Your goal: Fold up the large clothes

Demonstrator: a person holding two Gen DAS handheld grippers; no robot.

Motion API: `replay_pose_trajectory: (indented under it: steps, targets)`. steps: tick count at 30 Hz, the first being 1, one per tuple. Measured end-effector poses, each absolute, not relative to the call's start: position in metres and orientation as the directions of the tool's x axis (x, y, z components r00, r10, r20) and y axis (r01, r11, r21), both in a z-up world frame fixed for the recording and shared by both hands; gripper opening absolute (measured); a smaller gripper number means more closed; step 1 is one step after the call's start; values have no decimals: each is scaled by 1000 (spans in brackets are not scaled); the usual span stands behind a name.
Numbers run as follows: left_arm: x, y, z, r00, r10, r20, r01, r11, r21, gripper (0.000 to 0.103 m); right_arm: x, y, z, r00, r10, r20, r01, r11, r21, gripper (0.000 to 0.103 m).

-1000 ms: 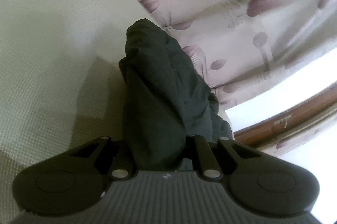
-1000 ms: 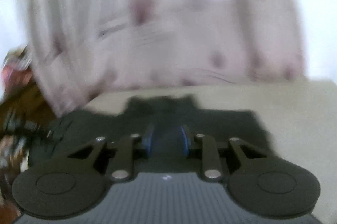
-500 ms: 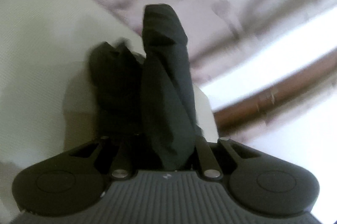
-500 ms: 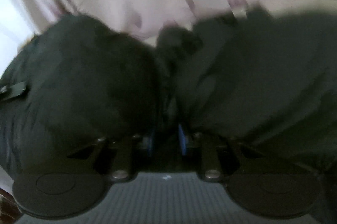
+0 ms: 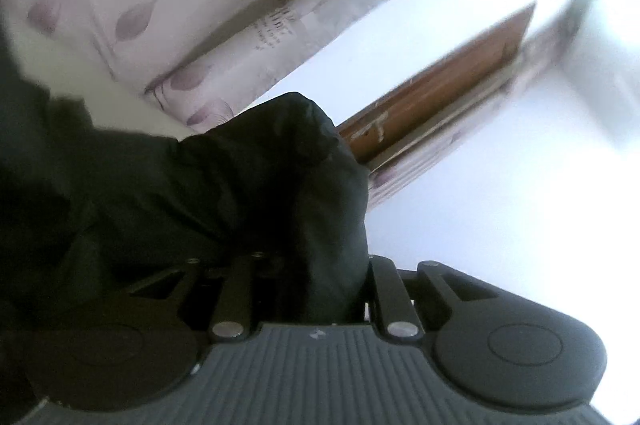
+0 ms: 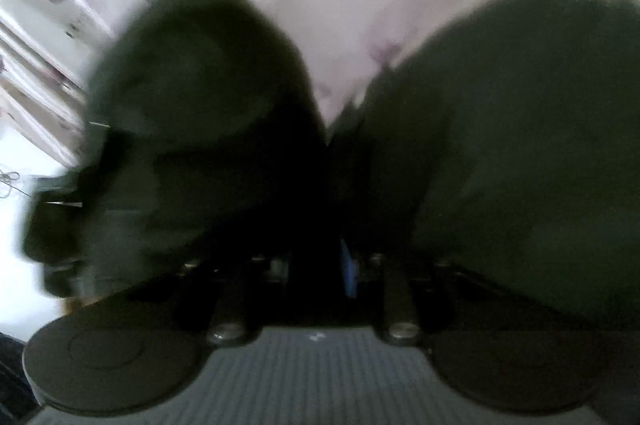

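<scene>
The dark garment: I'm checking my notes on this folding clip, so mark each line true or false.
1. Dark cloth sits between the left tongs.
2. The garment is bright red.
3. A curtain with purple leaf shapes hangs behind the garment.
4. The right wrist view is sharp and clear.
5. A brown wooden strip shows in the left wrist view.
1. True: the dark garment bunches between the left tongs, whose jaws are opening.
2. False: it is black or very dark green.
3. True: the curtain carries purple leaf shapes.
4. False: it is blurred; the garment fills most of it around the right tongs.
5. True: the wooden strip runs diagonally beside the curtain.
</scene>
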State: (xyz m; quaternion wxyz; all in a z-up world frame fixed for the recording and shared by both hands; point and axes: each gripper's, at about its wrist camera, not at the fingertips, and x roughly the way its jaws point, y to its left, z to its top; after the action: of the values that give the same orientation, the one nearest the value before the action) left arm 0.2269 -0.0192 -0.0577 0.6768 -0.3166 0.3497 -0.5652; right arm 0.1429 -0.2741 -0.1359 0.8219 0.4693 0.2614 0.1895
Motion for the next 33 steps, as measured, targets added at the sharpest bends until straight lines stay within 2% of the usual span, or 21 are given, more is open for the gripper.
replay_pose_trajectory:
  steps: [1, 3, 5, 6, 7, 9, 10, 12, 14, 17, 18, 19, 20, 21, 24, 27, 28, 29, 30, 32, 33]
  targets:
    - [228, -22, -63, 96, -991, -95, 531, 131, -837, 29, 135, -282, -135, 800, 546, -248, -61, 486, 872, 27]
    - [225, -33, -66, 99, -990, -99, 531, 137, -837, 30, 122, -299, -134, 820, 540, -189, -79, 433, 898, 29]
    - [216, -42, -66, 84, -993, -88, 522, 119, -845, 45, 118, -305, -134, 831, 537, -144, -84, 377, 922, 47]
    - [210, -43, -64, 76, -994, -82, 522, 110, -846, 62, 116, -309, -135, 839, 531, -120, -87, 349, 933, 59]
    - [207, -45, -58, 86, -993, -85, 544, 118, -831, 70, 113, -313, -136, 844, 529, -90, -100, 321, 942, 62]
    - [201, -49, -51, 115, -989, -96, 603, 146, -784, 70, 107, -319, -136, 848, 530, -11, -135, 236, 962, 62]
    - [202, -49, -51, 113, -990, -88, 603, 139, -785, 70, 106, -322, -133, 855, 518, 27, -151, 199, 968, 65]
    - [202, -47, -55, 100, -993, -62, 592, 110, -798, 70, 107, -325, -122, 868, 495, 40, -163, 207, 965, 74]
    - [206, -52, -58, 106, -993, -60, 595, 112, -796, 70, 115, -327, -109, 874, 483, -56, -94, 281, 955, 75]
    - [212, -60, -63, 88, -995, -45, 581, 88, -809, 70, 133, -330, -102, 862, 491, -123, -63, 345, 936, 75]
    - [211, -61, -64, 83, -996, -46, 583, 86, -808, 70, 135, -333, -103, 861, 486, -149, -37, 353, 935, 74]
    - [210, -62, -66, 81, -996, -48, 585, 86, -806, 70, 141, -333, -105, 858, 486, -168, -18, 355, 935, 66]
    - [210, -64, -68, 87, -995, -55, 587, 96, -804, 70, 146, -333, -106, 855, 489, -174, -14, 358, 934, 54]
    - [208, -66, -70, 100, -993, -68, 593, 114, -797, 71, 152, -330, -105, 849, 491, -194, -11, 384, 923, 36]
    - [203, -64, -66, 130, -988, -88, 581, 148, -801, 73, 157, -322, -106, 850, 446, -279, 13, 513, 859, 21]
    - [184, -34, -42, 218, -976, 4, 625, 137, -769, 74, 147, -323, -110, 857, 406, -317, 18, 591, 806, 15]
    - [176, -18, -29, 265, -964, 24, 650, 160, -743, 82, 146, -327, -114, 856, 398, -331, 33, 595, 803, 14]
    - [169, -2, -18, 316, -948, 30, 665, 199, -719, 89, 146, -328, -117, 854, 395, -338, 42, 596, 802, 13]
    - [161, 17, -7, 389, -921, 31, 668, 259, -697, 101, 144, -332, -121, 854, 388, -346, 53, 596, 801, 13]
    - [148, 54, 4, 538, -843, 28, 663, 401, -632, 102, 138, -337, -125, 856, 385, -344, 60, 588, 807, 13]
    - [145, 71, 7, 621, -783, -20, 635, 518, -573, 102, 135, -339, -124, 860, 383, -337, 55, 588, 807, 12]
